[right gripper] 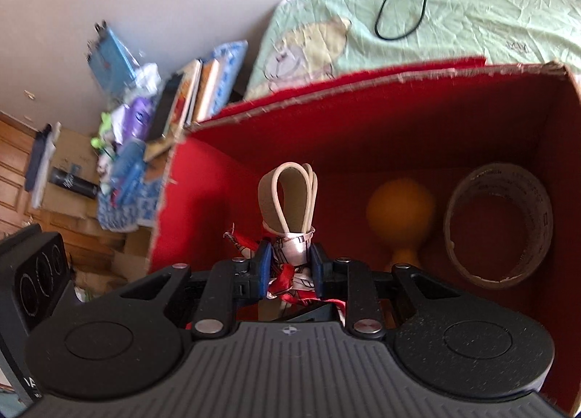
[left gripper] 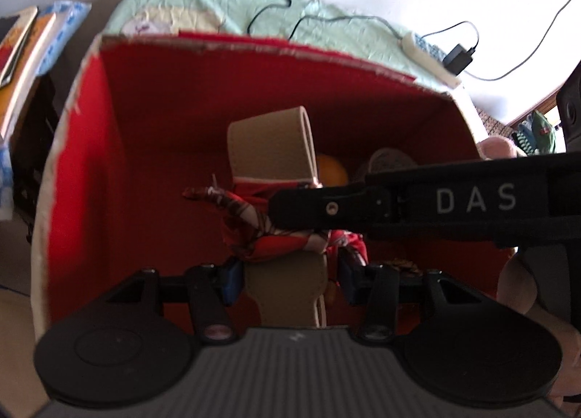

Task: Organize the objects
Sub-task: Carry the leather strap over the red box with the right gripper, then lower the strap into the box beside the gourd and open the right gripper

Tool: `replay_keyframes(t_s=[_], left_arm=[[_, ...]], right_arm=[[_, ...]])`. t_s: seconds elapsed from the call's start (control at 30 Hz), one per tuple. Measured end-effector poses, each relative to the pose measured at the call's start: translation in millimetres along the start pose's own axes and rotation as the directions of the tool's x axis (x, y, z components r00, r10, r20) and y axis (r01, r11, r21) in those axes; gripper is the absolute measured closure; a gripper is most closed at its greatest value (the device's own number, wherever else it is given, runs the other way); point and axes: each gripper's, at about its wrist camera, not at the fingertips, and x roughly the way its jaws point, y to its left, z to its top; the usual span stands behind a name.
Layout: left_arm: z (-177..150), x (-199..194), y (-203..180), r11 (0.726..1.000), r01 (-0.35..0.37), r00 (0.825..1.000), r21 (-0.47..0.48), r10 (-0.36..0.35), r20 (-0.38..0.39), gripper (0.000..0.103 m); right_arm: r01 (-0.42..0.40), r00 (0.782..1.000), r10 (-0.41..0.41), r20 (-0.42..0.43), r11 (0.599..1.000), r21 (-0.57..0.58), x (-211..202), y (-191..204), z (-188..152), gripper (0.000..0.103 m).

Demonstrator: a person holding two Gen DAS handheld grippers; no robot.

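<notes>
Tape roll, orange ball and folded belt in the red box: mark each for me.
tape roll (right gripper: 499,225), right wrist view, on the inner cardboard wall.
orange ball (right gripper: 399,209), right wrist view, centre of its round body.
folded belt (left gripper: 267,147), left wrist view, on the tan flat face of the upper loop.

Both wrist views close, sharing red box interior.
</notes>
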Motion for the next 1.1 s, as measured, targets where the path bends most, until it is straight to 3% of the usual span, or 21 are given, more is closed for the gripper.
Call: replay_keyframes(t_s=[0.13, 0.33, 0.67, 1.1], left_arm=[[1.5, 2.9, -1.5, 1.0, -0.007, 1.0, 0.009, 0.007, -0.013, 0.055], [0.6, 4.5, -10.2, 0.994, -0.075, 0.997, 0.075, 0.076, -0.016, 0.056], [-0.9, -0.6, 0.1, 0.985, -0.146, 0.989, 0.092, 0.147, 0.001, 0.056], [3.1, 0.1, -2.4, 0.962, -0.247, 0.969, 0.114, 0.246, 0.023, 0.054]], right_arm=[[0.049, 0.998, -0.049, -0.039, 0.999, -0.011, 11.7, -3.8, 2.7, 0.079], [0.114, 0.99, -0.114, -0.085, 0.993, -0.012, 32.5, -11.0, 6.2, 0.08], [0.164, 0.982, -0.159, -0.103, 0.986, 0.042, 41.1, -16.7, 8.5, 0.079], [0.131, 0.99, -0.12, -0.079, 0.979, 0.156, 33.2, -37.0, 5.7, 0.076]])
